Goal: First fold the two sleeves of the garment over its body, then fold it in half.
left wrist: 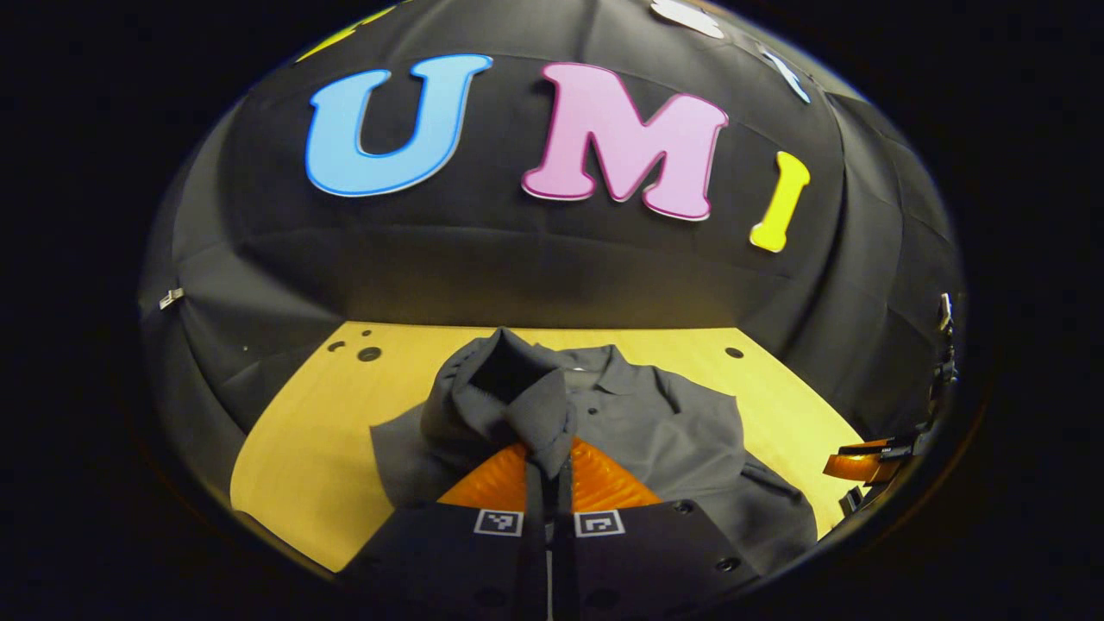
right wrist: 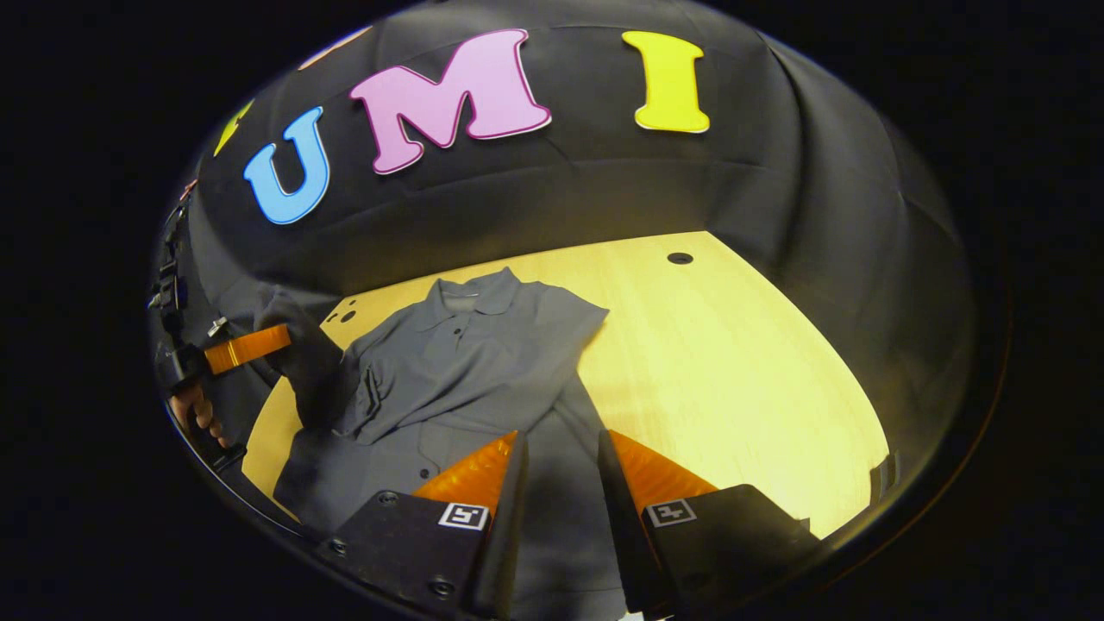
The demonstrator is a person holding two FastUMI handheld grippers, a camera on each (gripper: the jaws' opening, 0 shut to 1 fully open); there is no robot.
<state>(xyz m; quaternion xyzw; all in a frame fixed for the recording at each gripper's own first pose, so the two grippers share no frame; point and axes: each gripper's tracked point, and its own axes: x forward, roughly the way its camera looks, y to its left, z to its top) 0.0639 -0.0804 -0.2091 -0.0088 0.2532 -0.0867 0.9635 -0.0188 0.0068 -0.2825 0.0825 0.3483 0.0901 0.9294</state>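
Right gripper view takes in the wooden table running pale and broad under the lamp; on its left half lies the grey shirt, collar toward the booth wall, one sleeve already lying folded across the chest, the hem reaching down beneath the camera; the right gripper hangs above that lower part of the shirt with its jaws parted and nothing between them; off at the left edge the left gripper is held up by a hand, and a bunch of grey cloth hangs from its tip.

In the left gripper view the same table and shirt lie below; the left gripper has its jaws brought together on the shirt's sleeve, which is lifted off the table and drapes over the fingers in a loose hood; at the far right edge the right gripper pokes in, small and low.
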